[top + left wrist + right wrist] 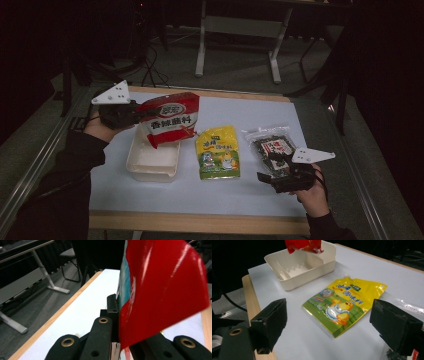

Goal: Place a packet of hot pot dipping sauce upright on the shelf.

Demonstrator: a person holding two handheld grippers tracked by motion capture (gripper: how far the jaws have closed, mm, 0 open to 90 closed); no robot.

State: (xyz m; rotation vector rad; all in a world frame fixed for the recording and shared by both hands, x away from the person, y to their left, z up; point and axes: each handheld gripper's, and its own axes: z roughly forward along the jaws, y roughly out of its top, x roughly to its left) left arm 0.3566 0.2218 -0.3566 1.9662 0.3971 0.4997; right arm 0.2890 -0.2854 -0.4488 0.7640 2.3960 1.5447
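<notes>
A: Left gripper point(134, 114)?
B: Mine is clamped on the edge of the red pouch point(170, 119), held in the air above the cream tray point(152, 161).
A: Right gripper point(274, 175)?
B: My jaws stand wide apart, nothing between them, low over the table by the clear seaweed bag point(271, 145). Yellow pouch point(343, 305) lies flat between the tray and that bag.

The room is dim, with a grey floor point(240, 65). A white-legged desk point(240, 25) stands at the far side, beyond the table point(200, 220).
</notes>
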